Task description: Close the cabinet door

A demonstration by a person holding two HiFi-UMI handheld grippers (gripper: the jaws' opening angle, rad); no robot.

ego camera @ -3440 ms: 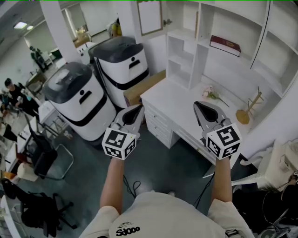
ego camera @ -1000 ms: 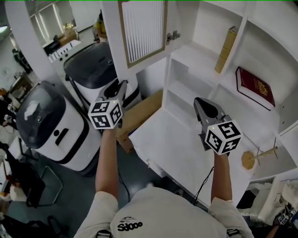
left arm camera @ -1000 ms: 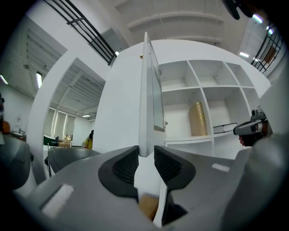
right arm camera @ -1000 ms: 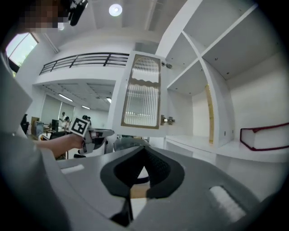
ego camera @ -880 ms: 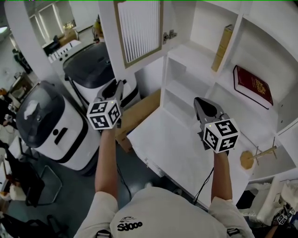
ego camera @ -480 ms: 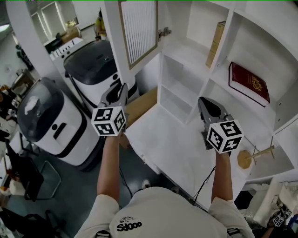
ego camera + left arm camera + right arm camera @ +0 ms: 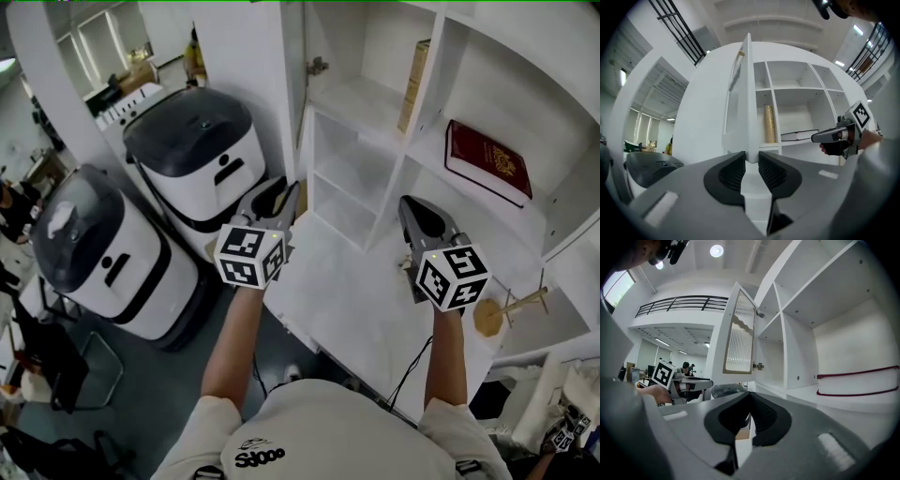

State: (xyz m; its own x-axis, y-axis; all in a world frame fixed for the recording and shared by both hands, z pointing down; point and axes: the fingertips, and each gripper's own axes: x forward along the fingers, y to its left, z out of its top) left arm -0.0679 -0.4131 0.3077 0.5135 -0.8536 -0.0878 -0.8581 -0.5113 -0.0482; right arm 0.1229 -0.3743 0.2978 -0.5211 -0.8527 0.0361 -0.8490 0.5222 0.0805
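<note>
Our left gripper points level, its ribbed black jaws a little apart and opening. The lower corner of the door sits right at the gap between their tips, and we cannot tell whether the pads touch it. Our right gripper is held level over the desk, its jaws pressed together on nothing. We see the door standing half open, hung by a metal hinge on the left wall of the cabinet's upper left compartment. It is a tall, narrow rectangle with its long axis upright. In the left gripper view it shows edge-on as a thin white strip, so its free edge points straight out from the cabinet toward that gripper. The right gripper view gives us its inner face. The frame is smooth, flat white board, and inside it a tan trim borders a pane of glass ribbed with fine vertical flutes. The shelves behind are the same plain white. A gold book stands upright on them and a red book lies flat.
</note>
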